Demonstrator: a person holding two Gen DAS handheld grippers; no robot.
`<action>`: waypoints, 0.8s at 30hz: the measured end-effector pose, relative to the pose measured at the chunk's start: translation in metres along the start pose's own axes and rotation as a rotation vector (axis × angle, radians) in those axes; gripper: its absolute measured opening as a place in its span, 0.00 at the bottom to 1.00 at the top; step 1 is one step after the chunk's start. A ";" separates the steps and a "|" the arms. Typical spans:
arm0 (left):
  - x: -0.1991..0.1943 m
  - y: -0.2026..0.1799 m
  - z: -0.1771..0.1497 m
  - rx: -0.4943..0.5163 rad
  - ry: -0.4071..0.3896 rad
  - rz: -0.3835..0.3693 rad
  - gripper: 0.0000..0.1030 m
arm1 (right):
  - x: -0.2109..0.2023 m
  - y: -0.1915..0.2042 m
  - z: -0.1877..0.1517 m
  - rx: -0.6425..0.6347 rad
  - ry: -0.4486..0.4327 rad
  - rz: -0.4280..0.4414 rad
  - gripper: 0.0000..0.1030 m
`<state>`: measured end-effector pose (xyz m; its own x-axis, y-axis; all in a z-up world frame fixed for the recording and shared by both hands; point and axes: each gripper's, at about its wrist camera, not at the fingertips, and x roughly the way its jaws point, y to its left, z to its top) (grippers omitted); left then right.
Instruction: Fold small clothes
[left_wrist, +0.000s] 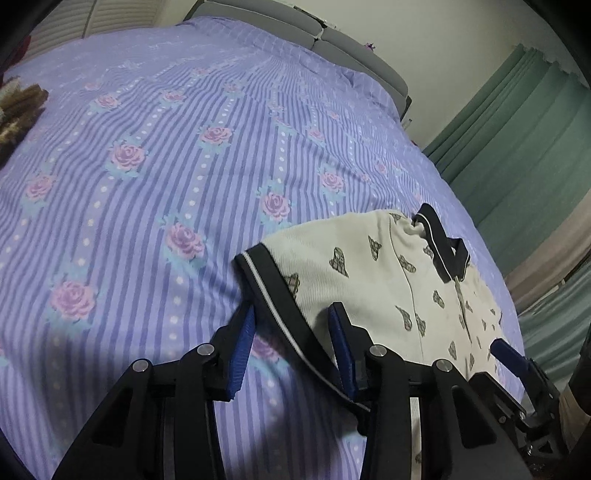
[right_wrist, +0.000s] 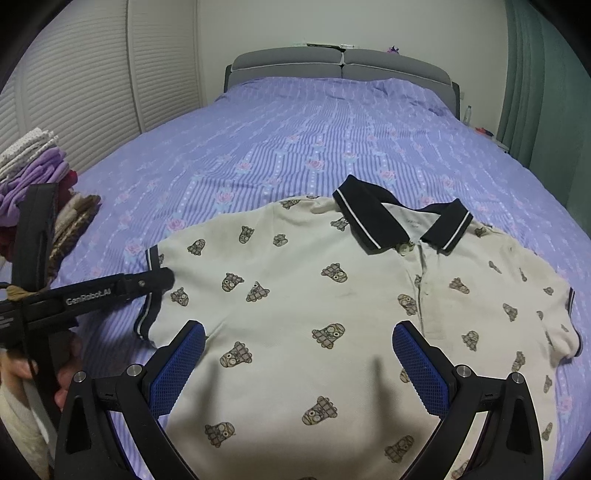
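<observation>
Lying flat and face-up on the bed, the polo shirt is cream with small printed figures, a dark collar and dark-trimmed sleeves, collar end away from both grippers.

Left gripper: fingers partly spread, straddling the dark cuff of the shirt's sleeve. The cuff band runs diagonally through the gap. The right-hand blue pad sits on or just over the sleeve fabric; the left-hand pad is over bare bedsheet, just beside the cuff. Can't tell if either pad actually presses the cloth, so it reads as a straddle, not a pinch. In the right wrist view the same gripper's tip sits at that sleeve, near the cuff edge.

Right gripper: fingers spread wide, nothing between the pads, hanging over the lower body of the shirt. Button placket is beyond the right-hand finger, collar well ahead of the tips.

A hand on the left gripper's handle shows at the left edge. Folded clothes stack is on the bed well left of the fingers, apart from the shirt.
</observation>
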<state>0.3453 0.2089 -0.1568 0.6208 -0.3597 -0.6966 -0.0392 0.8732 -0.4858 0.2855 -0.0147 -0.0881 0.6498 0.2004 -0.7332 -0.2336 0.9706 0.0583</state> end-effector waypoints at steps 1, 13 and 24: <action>0.001 0.000 0.001 0.000 -0.006 -0.002 0.40 | 0.001 0.000 0.001 0.002 0.001 0.000 1.00; -0.004 -0.019 0.016 0.015 -0.037 0.013 0.18 | -0.005 -0.004 0.000 0.026 0.000 0.006 1.00; -0.022 -0.130 0.037 0.217 -0.066 0.028 0.08 | -0.035 -0.049 0.005 0.094 -0.074 -0.039 1.00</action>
<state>0.3661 0.1155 -0.0586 0.6717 -0.3179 -0.6691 0.1075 0.9355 -0.3365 0.2782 -0.0688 -0.0620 0.7093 0.1685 -0.6845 -0.1405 0.9853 0.0970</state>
